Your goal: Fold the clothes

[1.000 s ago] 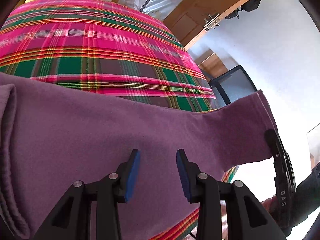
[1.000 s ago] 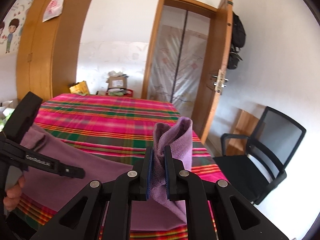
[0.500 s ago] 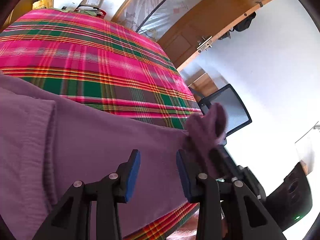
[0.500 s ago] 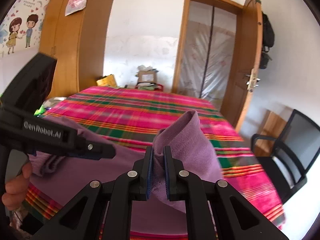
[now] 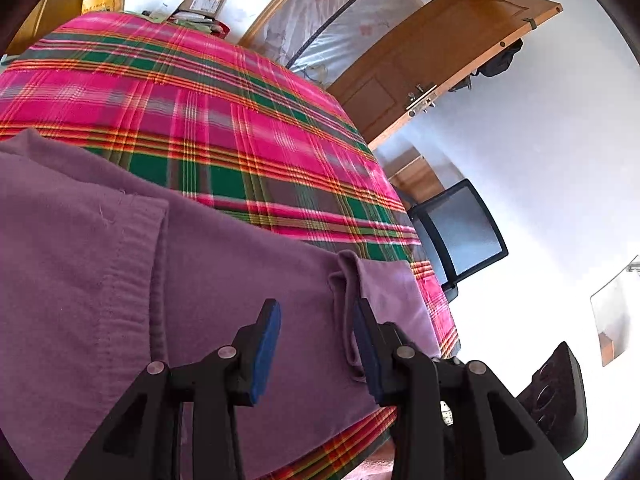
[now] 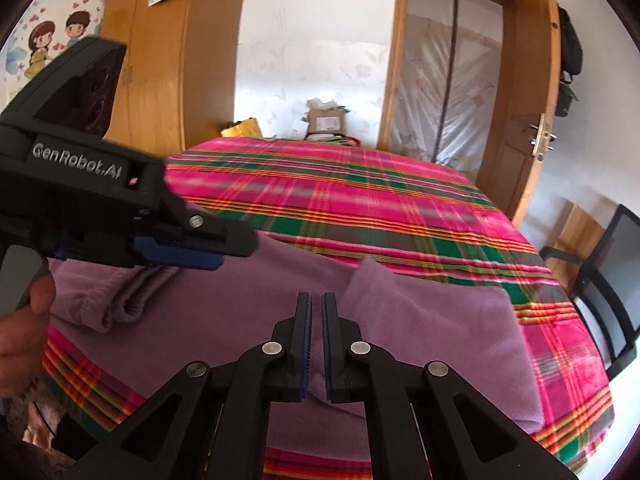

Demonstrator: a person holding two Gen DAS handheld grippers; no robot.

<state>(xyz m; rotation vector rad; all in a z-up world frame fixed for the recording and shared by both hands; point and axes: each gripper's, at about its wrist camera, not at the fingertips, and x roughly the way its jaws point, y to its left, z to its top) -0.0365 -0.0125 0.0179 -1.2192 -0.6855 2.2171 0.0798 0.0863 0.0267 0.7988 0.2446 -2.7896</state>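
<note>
Purple garment point(image 6: 420, 320) lay freshly folded; our right gripper point(image 6: 316, 344), jaws just narrowed to nearly together around nothing, and spread left gripper point(image 5: 316, 344) risked snagging it undone.

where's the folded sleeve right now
In the right wrist view the folded sleeve lies flat on the purple garment, right of the right gripper, near the bed's right edge.

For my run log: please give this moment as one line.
task: fold clothes | left gripper: open, over sweater | right gripper: jaws just closing, nothing seen between | sleeve: folded onto sweater
</note>
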